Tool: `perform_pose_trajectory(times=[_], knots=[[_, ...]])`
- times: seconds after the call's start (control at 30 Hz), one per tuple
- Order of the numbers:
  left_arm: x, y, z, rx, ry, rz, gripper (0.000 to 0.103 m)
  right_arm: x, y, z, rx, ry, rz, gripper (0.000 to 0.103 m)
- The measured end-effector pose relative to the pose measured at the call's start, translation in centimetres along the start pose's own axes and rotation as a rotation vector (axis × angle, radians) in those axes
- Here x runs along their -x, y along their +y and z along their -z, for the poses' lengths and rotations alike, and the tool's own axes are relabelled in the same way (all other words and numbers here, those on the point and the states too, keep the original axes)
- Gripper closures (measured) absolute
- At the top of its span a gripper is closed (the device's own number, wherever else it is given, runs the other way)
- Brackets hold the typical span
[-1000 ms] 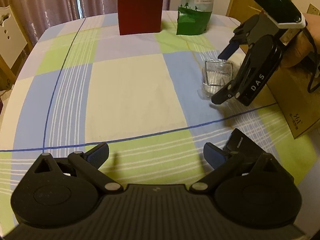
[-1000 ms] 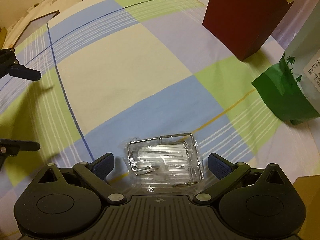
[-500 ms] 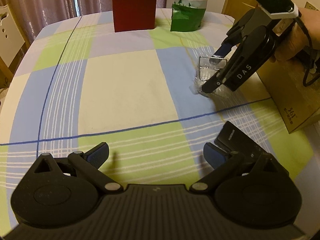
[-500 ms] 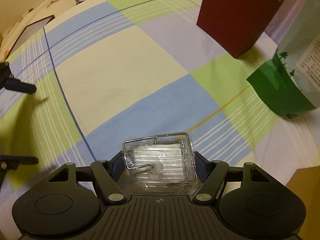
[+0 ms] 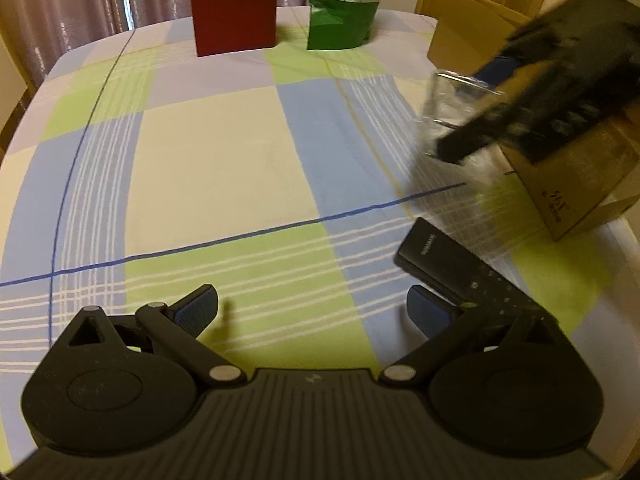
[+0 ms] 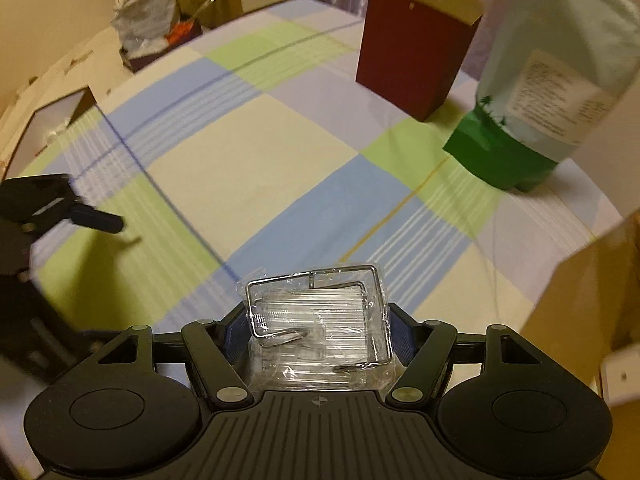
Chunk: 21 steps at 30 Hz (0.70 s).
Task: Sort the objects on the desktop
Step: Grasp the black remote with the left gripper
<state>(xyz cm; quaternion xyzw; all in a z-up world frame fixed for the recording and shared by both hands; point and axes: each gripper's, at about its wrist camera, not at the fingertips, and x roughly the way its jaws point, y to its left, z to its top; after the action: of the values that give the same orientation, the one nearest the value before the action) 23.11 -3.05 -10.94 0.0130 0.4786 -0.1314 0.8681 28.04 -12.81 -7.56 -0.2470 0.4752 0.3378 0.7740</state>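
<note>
While held above the checked tablecloth, the clear wrapped packet sits pinched between the right gripper's closed-in fingers.
Its long axis runs crosswise, finger to finger, beside the cardboard box. The left gripper hangs wide apart and empty, near a black remote.

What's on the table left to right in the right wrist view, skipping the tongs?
Clear wrapped packet with wire frame held low in the middle → dark red paper bag → green-and-white pouch → cardboard box at the right edge.
</note>
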Motion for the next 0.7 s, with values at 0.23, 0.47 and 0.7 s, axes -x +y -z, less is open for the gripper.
perform_pose_trajectory(times=[0.23, 0.47, 0.7], knots=[[0.1, -0.3, -0.2, 0.075, -0.032, -0.004, 0.005, 5.2, 3.7, 5.3, -0.011, -0.032, -0.034, 0.034], [-0.3, -3.5, -0.8, 0.139, -0.053, 0.009, 0.007, 6.6, 5.6, 11.0, -0.059, 0.002, -0.009, 0.034], [-2.7, -7.7, -0.8, 0.183, -0.023, -0.015, 0.008, 7.2, 5.2, 15.5, -0.122, 0.035, 0.009, 0.034]])
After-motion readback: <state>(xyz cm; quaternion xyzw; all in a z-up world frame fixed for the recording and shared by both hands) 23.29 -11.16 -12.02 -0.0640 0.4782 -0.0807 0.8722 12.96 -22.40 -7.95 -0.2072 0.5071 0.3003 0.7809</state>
